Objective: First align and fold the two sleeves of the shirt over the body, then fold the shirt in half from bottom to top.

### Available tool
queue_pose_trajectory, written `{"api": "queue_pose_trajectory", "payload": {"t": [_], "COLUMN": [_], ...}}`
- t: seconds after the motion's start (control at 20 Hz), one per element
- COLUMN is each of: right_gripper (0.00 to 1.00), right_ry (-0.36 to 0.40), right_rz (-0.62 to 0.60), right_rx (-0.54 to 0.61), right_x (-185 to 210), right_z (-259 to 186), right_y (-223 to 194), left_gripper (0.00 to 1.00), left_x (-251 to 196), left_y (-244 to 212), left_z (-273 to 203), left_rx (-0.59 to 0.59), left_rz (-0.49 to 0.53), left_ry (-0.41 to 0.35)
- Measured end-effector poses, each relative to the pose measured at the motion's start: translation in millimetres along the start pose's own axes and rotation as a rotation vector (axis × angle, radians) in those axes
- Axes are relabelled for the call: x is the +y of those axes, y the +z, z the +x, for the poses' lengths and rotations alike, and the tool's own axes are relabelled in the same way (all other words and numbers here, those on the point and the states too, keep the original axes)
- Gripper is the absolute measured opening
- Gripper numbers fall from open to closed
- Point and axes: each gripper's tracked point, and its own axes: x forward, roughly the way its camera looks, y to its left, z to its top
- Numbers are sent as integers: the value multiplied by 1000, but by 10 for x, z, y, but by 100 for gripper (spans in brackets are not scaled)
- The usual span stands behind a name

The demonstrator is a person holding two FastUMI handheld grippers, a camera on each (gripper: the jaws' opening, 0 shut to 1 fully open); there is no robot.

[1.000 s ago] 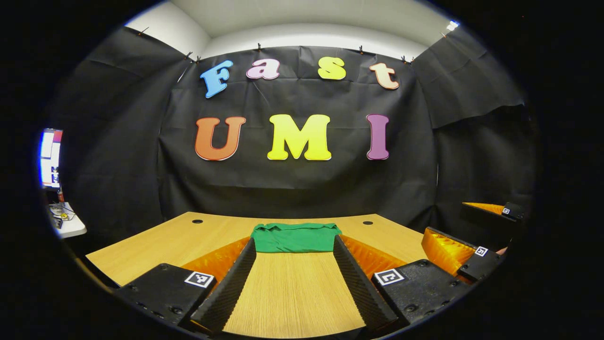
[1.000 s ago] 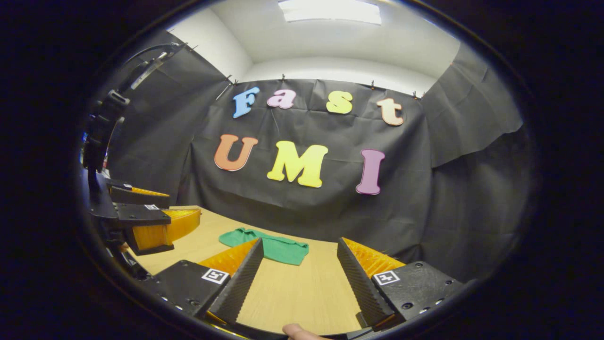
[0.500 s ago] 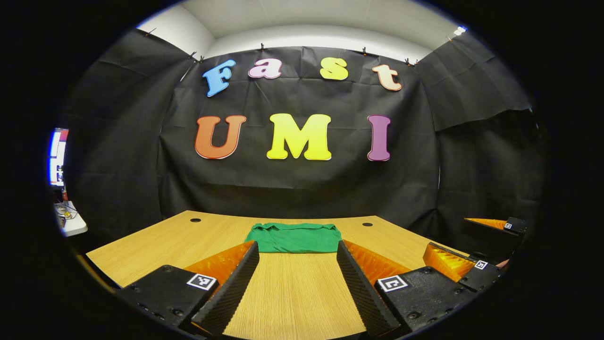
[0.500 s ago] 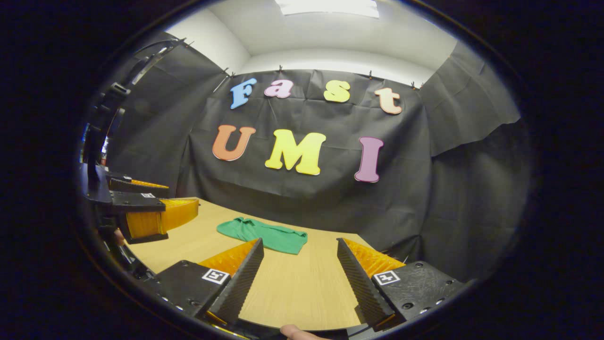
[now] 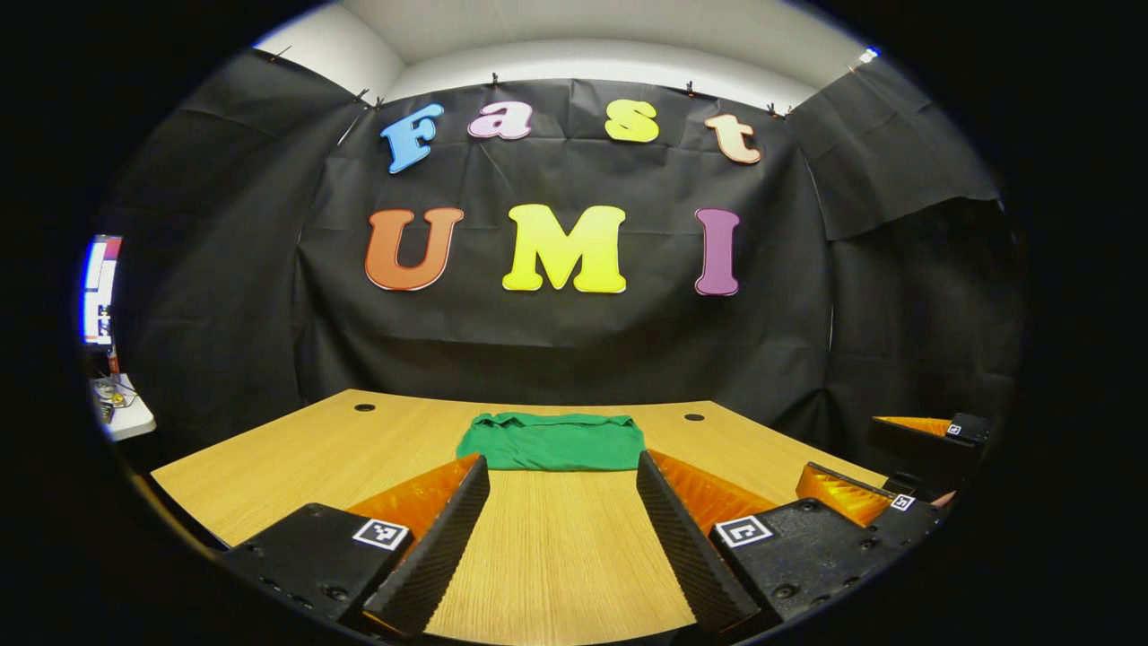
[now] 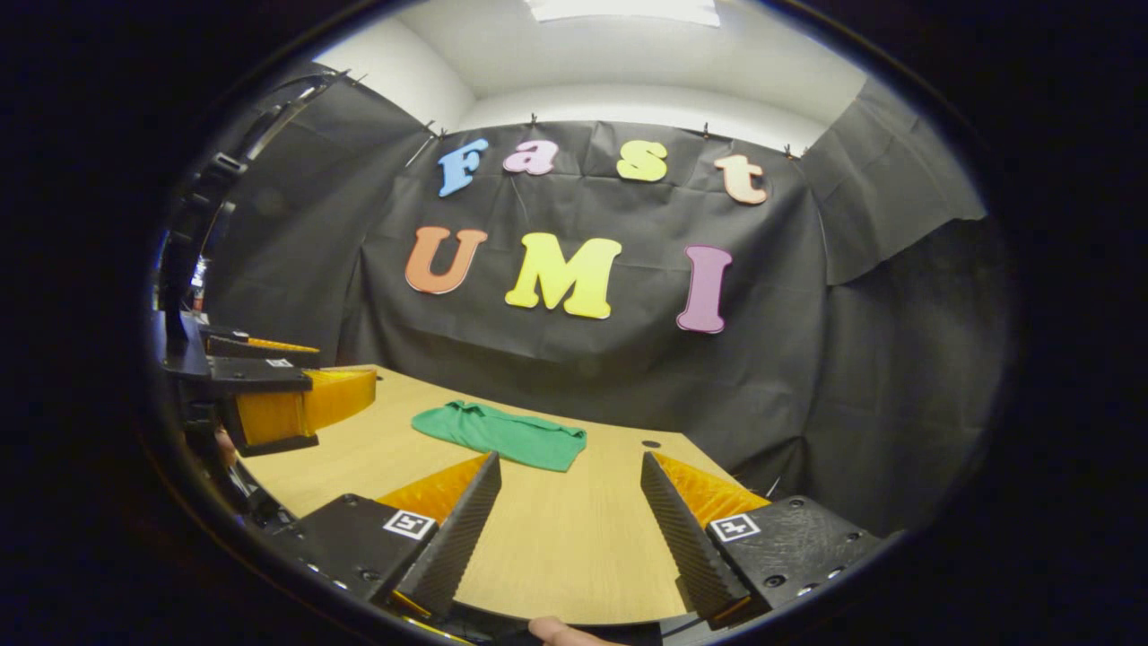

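The green shirt [image 5: 552,442] lay folded into a compact rectangle on the wooden tabletop [image 5: 296,458], toward its far edge and close to the black cloth wall [image 5: 556,341]. In the left gripper view, the left hand-held gripper [image 5: 560,502] hovered above the tabletop on the near side of the shirt, its jaws spread wide with nothing between them, apart from the cloth. At the right edge of that view the right hand-held gripper [image 5: 888,467] appeared, also clear of the shirt. In the right gripper view, the shirt [image 6: 498,435] sat ahead and to the left, flat on the tabletop [image 6: 574,538]; the right hand-held gripper [image 6: 565,511] was likewise wide apart and empty. The left hand-held gripper [image 6: 300,381] showed at the left side of that view, raised above the tabletop. A fingertip [image 6: 552,630] peeked in at the bottom edge
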Motion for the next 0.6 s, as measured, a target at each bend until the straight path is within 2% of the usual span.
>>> {"api": "queue_pose_trajectory", "payload": {"t": [0.1, 0.15, 0.2, 0.35, 0.6], "right_gripper": [95, 97, 93, 95, 96], "right_ry": [8, 15, 25, 46, 38], "right_rz": [16, 26, 33, 55, 100], "right_rx": [15, 21, 27, 43, 45], "right_x": [22, 46, 62, 37, -136], "right_z": [30, 45, 54, 94, 166], "right_y": [-49, -75, -98, -173, -238], "left_gripper": [100, 100, 100, 100, 100], "left_x": [2, 1, -8, 12, 5], "left_y": [-63, -111, -149, -128, -85], "left_z": [40, 53, 67, 73, 47], "left_rx": [-1, 7, 16, 6, -24], "left_rz": [29, 25, 12, -21, -9], "left_ry": [14, 15, 11, 33, 52]}}
